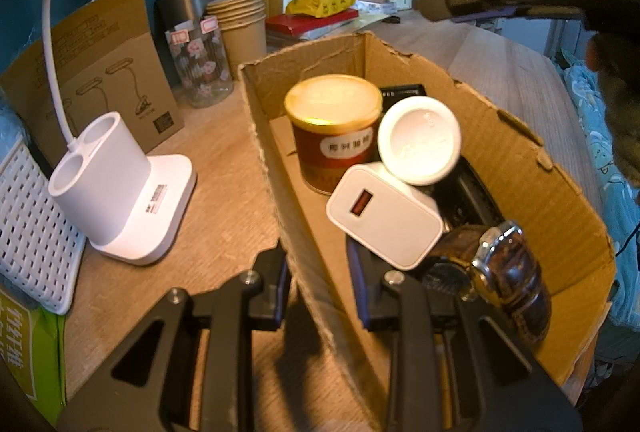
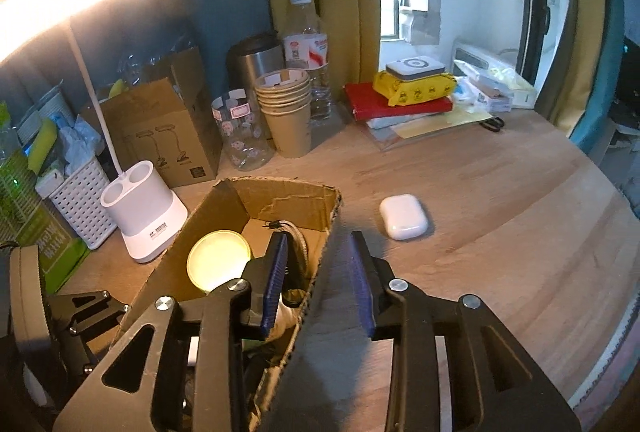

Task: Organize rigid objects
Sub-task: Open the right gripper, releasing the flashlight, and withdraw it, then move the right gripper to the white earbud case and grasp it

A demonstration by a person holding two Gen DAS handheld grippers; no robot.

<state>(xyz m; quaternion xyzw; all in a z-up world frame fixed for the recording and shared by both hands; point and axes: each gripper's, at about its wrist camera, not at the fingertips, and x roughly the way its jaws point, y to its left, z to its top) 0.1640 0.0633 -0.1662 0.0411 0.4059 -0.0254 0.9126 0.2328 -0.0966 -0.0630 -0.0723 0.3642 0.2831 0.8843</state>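
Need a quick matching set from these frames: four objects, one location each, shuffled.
Objects:
1. white charger
2. earbud case
3. paper cups
4. wristwatch

Locations:
A. alone on bare desk, right of the cardboard box
B. in the box, leaning against the red tin
C. stacked by the steel tumbler at the back of the desk
D. in the box at its near end, next to the charger

Pairs: 1-B, 2-A, 3-C, 4-D
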